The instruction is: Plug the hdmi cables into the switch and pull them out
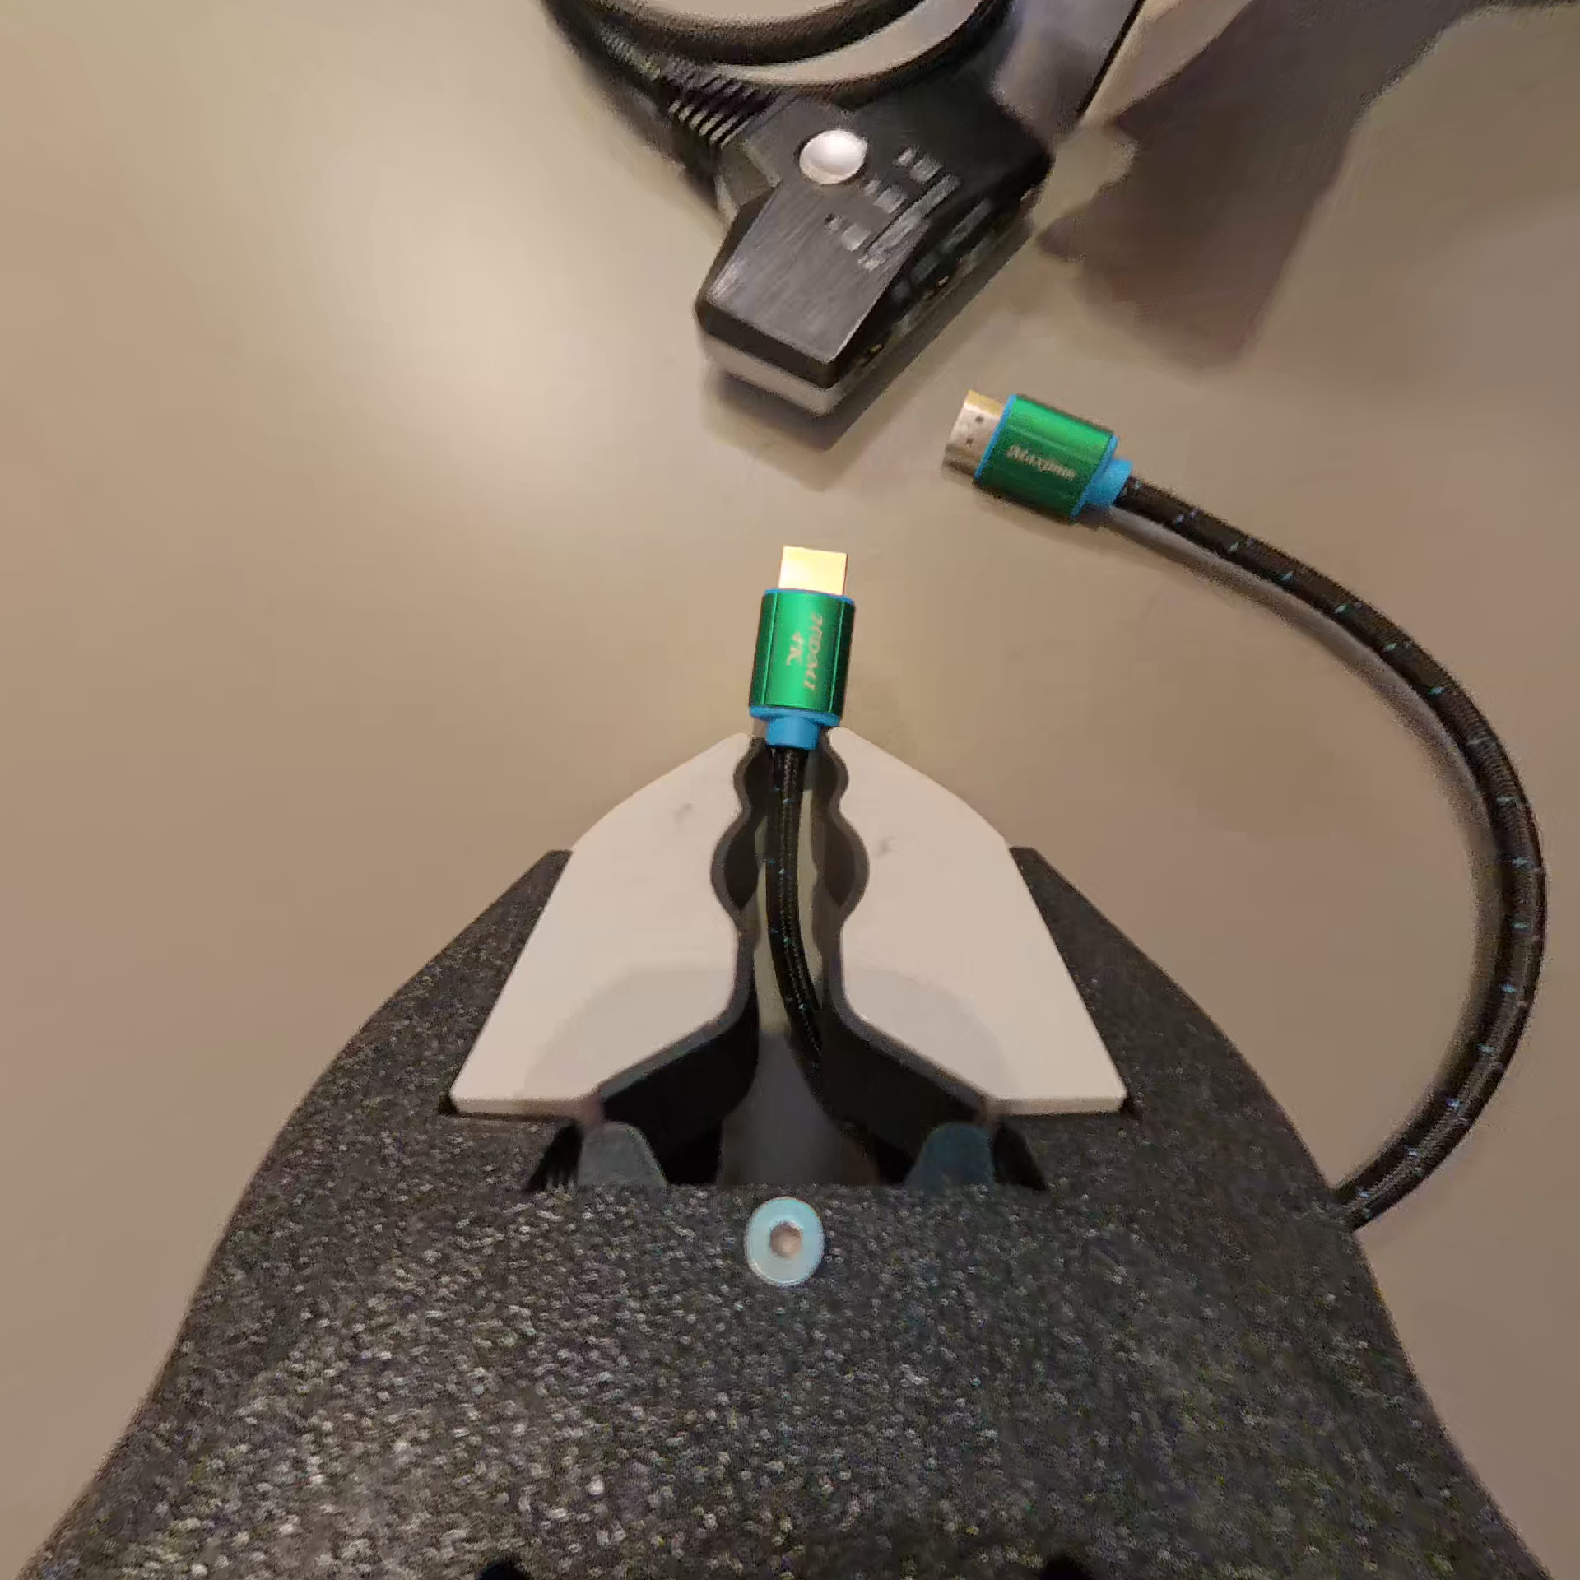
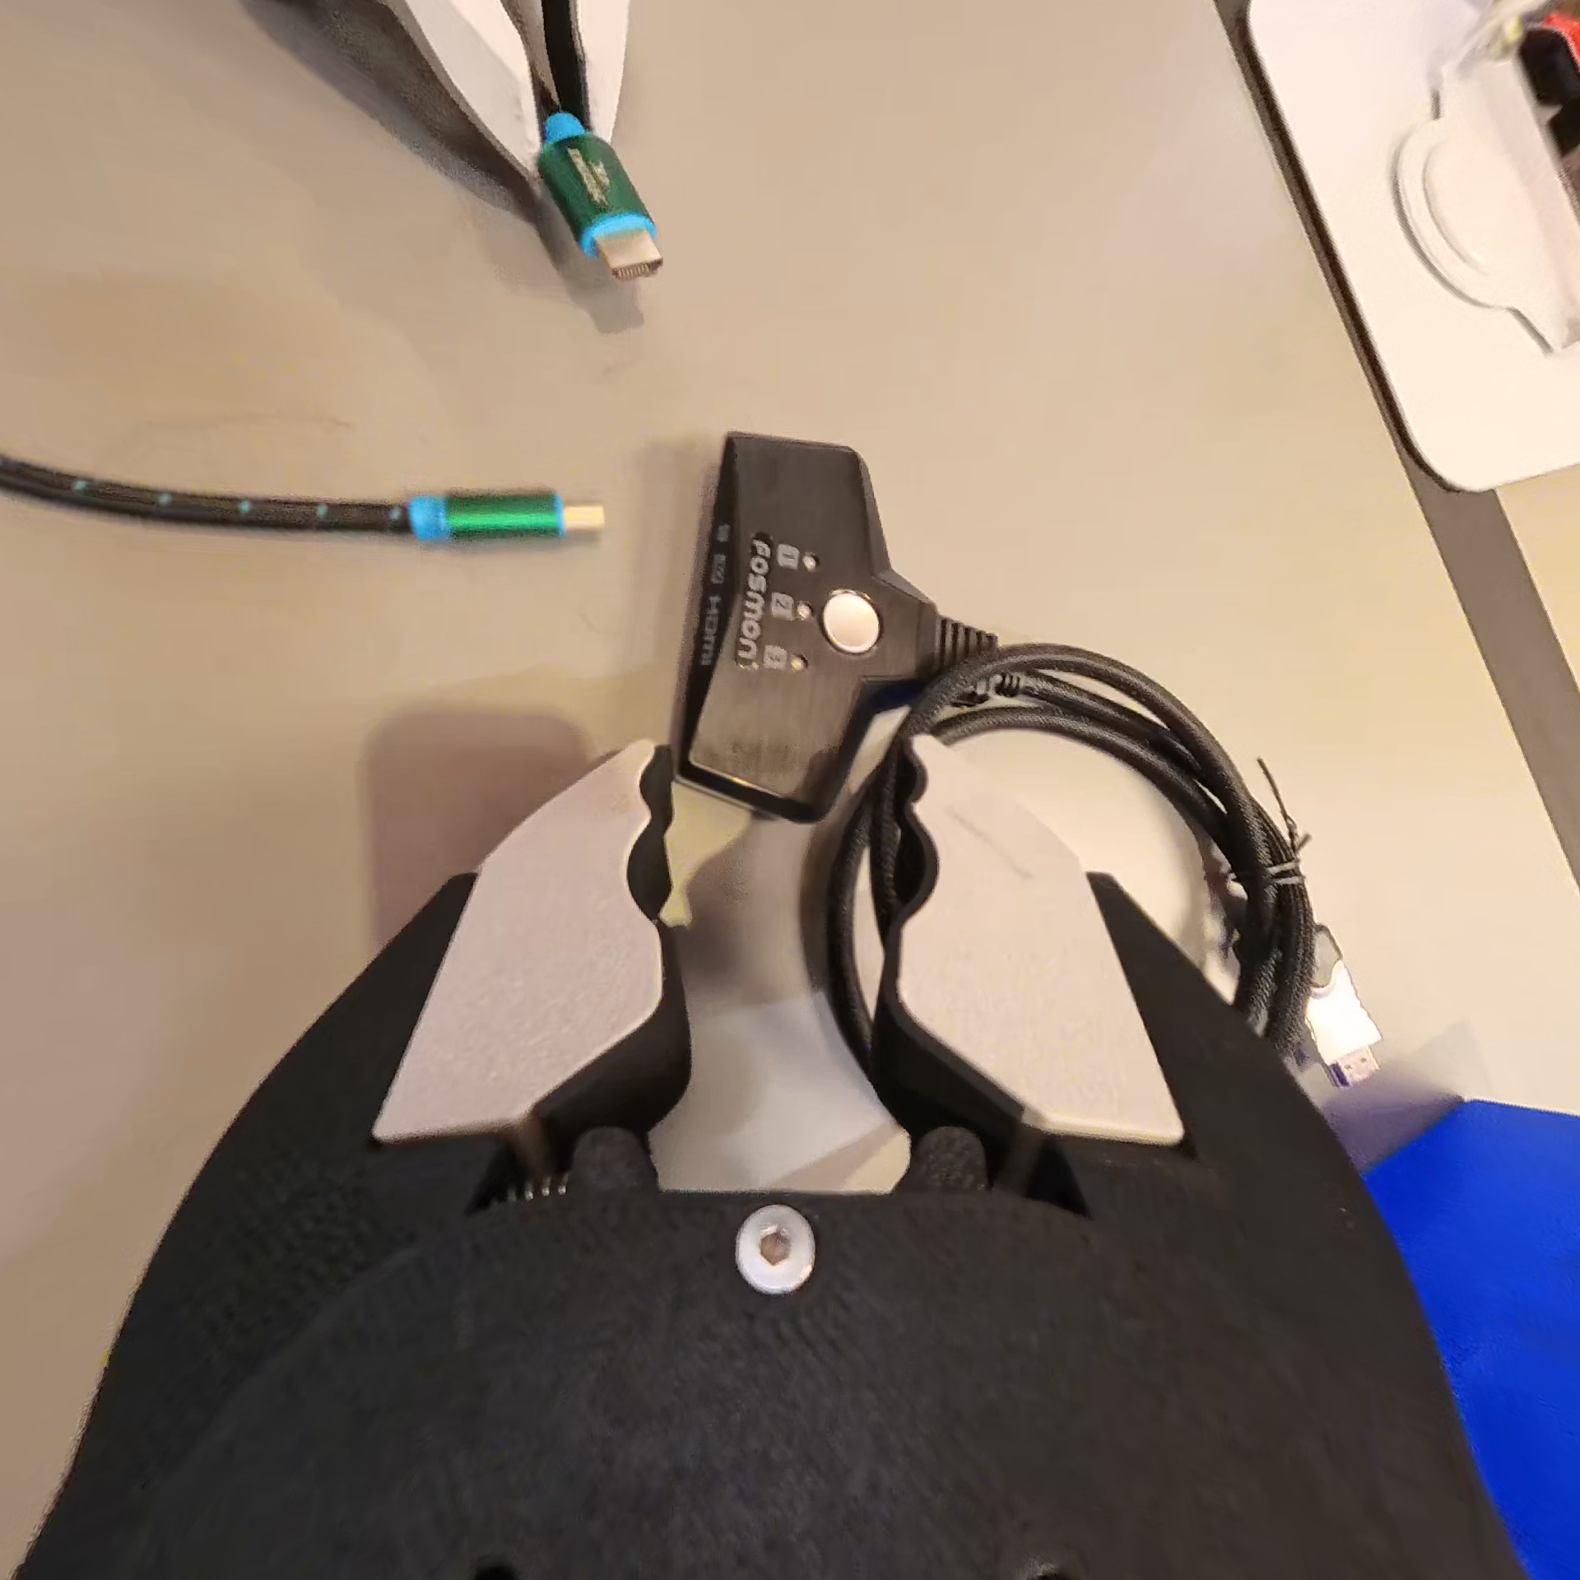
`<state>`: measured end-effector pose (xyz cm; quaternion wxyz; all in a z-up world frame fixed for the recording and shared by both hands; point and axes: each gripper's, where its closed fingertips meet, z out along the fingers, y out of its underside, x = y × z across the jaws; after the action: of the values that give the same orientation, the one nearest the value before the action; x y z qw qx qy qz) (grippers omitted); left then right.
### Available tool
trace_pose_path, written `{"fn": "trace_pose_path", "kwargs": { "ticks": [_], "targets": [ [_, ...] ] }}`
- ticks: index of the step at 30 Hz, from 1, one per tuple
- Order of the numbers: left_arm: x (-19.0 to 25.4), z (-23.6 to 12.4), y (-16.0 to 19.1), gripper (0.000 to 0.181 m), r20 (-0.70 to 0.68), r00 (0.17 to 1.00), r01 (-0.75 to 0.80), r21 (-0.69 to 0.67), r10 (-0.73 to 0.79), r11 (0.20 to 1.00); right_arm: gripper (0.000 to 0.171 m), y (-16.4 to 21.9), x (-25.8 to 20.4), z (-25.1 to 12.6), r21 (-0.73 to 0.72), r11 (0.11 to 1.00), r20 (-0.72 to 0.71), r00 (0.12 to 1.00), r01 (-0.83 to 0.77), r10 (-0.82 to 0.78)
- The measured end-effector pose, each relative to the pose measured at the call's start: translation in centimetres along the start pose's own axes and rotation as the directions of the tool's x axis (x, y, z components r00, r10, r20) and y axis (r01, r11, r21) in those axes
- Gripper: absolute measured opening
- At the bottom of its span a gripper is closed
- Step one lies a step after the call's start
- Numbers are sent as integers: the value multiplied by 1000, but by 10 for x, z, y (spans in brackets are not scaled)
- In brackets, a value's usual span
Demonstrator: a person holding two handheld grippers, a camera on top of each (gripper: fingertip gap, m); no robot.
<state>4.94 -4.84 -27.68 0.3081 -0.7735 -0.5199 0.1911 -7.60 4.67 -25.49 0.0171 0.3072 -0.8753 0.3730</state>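
Black wedge-shaped HDMI switch (image 2: 791, 624): ports empty. Left gripper (image 1: 791, 757) fingers clamp first green-shelled braided cable (image 1: 802, 654); second (image 1: 1047, 468) lies beside the switch. Right gripper (image 2: 782, 774) fingers open, straddling its near end.

In the left wrist view, the switch (image 1: 863, 248) is smeared by motion blur, so its markings and the ports on its side cannot be made out, and its own cable (image 1: 684, 68) runs off the far edge. A pale shape (image 1: 1128, 51) behind it is cut by the same edge. The braided cable (image 1: 791, 898) disappears down between the closed fingers of the left gripper (image 1: 791, 761). In the right wrist view, the near end of the switch (image 2: 787, 624) is partly covered by the right gripper (image 2: 782, 769); whether the fingers touch it cannot be told. A white tray (image 2: 1368, 256) far right and a blue object (image 2: 1488, 1282) are cropped.
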Motion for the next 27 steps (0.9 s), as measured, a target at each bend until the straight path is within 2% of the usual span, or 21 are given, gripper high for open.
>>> {"fn": "trace_pose_path", "kwargs": {
  "ticks": [4, 11, 18, 20, 23, 27],
  "targets": [
    [20, 1, -9, 11, -69, 998, 15, 49, -12, 999, 50, -13, -14, 8, 25, 995, -16, 995, 96, -96],
    [56, 18, -27, 11, -143, 988, 68, 84, -56, 994, 48, -46, -54, 16, 177, 950, 34, 963, 257, -267],
    [85, 37, -46, 10, -172, 984, 59, 92, -43, 994, 47, -40, -75, 26, 150, 939, 102, 939, 311, -327],
    [91, 39, -49, 10, -179, 983, 44, 97, -26, 994, 41, -38, -80, 26, 150, 934, 123, 932, 323, -342],
    [95, 38, -53, 11, -186, 982, 38, 116, -15, 993, 22, -37, -85, 23, 168, 924, 139, 920, 343, -367],
    [100, 34, -54, 30, -278, 957, 122, 124, -84, 985, 22, -44, -84, 18, 218, 900, 100, 909, 378, -405]
  ]
}}
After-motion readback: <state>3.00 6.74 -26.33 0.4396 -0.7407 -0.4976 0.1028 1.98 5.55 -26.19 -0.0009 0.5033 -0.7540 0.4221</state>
